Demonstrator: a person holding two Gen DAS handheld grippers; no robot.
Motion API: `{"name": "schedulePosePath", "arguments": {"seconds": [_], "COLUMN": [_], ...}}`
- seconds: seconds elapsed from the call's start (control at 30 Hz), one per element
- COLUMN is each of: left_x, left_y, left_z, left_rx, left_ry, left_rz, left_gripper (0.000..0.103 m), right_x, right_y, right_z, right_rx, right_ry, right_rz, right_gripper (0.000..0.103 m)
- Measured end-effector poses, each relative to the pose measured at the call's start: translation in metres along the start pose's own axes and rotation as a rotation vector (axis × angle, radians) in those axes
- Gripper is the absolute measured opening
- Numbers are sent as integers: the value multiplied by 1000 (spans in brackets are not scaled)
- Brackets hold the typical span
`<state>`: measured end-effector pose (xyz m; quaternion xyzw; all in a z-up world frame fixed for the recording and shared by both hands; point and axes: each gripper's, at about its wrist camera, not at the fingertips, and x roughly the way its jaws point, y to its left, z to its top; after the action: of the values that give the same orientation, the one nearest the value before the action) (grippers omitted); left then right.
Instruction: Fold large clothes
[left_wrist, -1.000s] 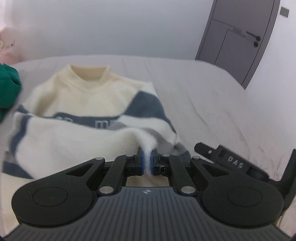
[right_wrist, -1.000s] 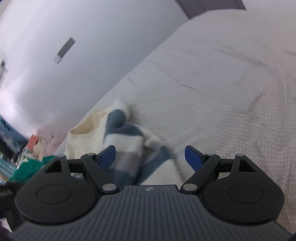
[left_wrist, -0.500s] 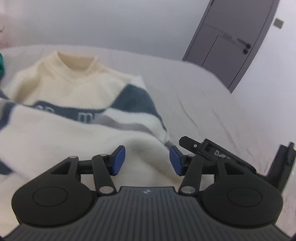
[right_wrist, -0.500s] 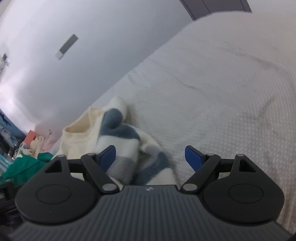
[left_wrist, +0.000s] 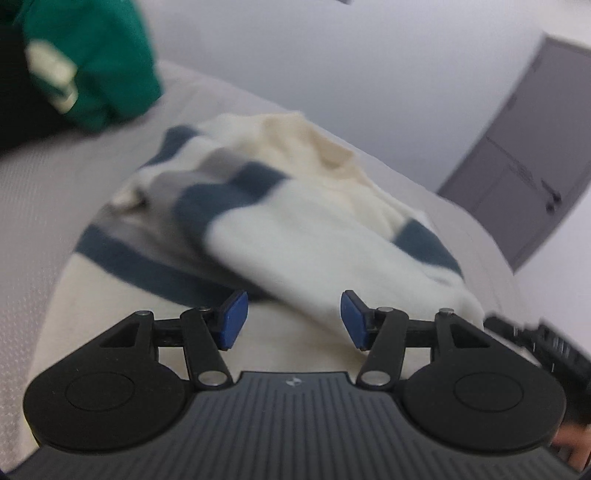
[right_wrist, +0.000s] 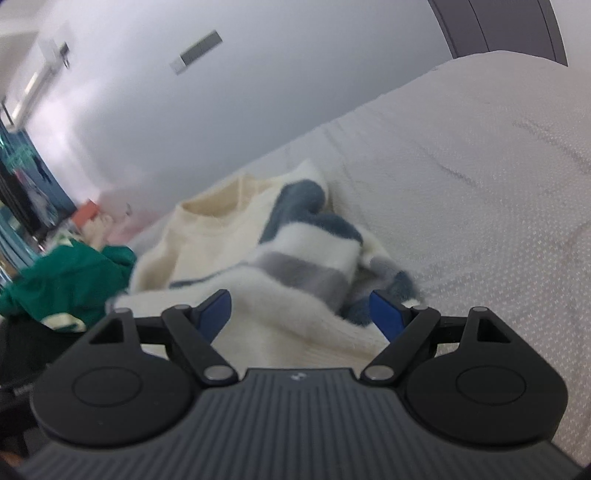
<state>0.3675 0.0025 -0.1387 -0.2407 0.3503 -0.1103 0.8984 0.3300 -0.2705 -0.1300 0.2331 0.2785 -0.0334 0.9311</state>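
Note:
A cream sweater (left_wrist: 314, 229) with dark blue and grey stripes lies partly folded on the bed, collar toward the far wall. In the left wrist view my left gripper (left_wrist: 291, 319) stands open just above its near cream part, and no cloth is pinched between the blue pads. The right wrist view shows the same sweater (right_wrist: 295, 266), with its striped sleeve folded over the body. My right gripper (right_wrist: 301, 314) hangs open over the near cream hem, with cloth below the gap but not pressed. The right gripper's black body (left_wrist: 546, 343) shows at the left view's right edge.
A green garment (left_wrist: 92, 66) lies bunched at the bed's far left, also the green garment (right_wrist: 70, 280) in the right view. The pale bedspread (right_wrist: 480, 192) stretches to the right of the sweater. A grey door (left_wrist: 524, 177) stands beyond the bed. A fingertip (left_wrist: 572, 443) shows at bottom right.
My left gripper let go of the pinched cream cloth, opened, and swung left and down with a roll, now seeing the sweater from its left side. The right gripper stayed open and shifted toward the sweater.

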Motion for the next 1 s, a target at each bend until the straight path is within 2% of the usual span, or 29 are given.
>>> {"name": "schedulePosePath", "arguments": {"seconds": [0.13,0.27,0.33,0.4,0.47,0.5,0.6,0.7,0.8,0.9,1.0], "left_x": [20,45,55,61,57,56,43,25,13,13,21], "left_y": [33,52,57,59,61,63,64,68,76,82,80], "left_z": [12,22,27,31,33,34,41,50,54,52,46], "left_rx": [-142,-245,-287,-282,-269,-274,-279,-293,-314,-311,-265], "left_ry": [-8,-11,-13,-19,-39,-50,-100,-157,-175,-162,-133], "left_rz": [-84,-147,-166,-161,-145,-151,-160,-172,-173,-148,-77], "left_gripper": [62,60,55,29,15,12,10,10,10,10,10], "right_x": [15,29,33,36,37,35,26,20,15,22,40], "right_y": [-2,-2,1,6,11,13,23,24,22,24,19], "right_z": [-4,-9,-13,-16,-18,-17,-16,-13,-6,-5,-8], "right_rx": [-21,-2,-19,-48,-79,-87,-140,-115,-59,-20,8], "right_ry": [32,65,68,66,58,51,16,20,30,54,109], "right_rz": [-64,-36,-24,-23,-31,-32,-3,70,142,146,112], "right_gripper": [84,83,70,49,35,27,17,13,13,13,13]}}
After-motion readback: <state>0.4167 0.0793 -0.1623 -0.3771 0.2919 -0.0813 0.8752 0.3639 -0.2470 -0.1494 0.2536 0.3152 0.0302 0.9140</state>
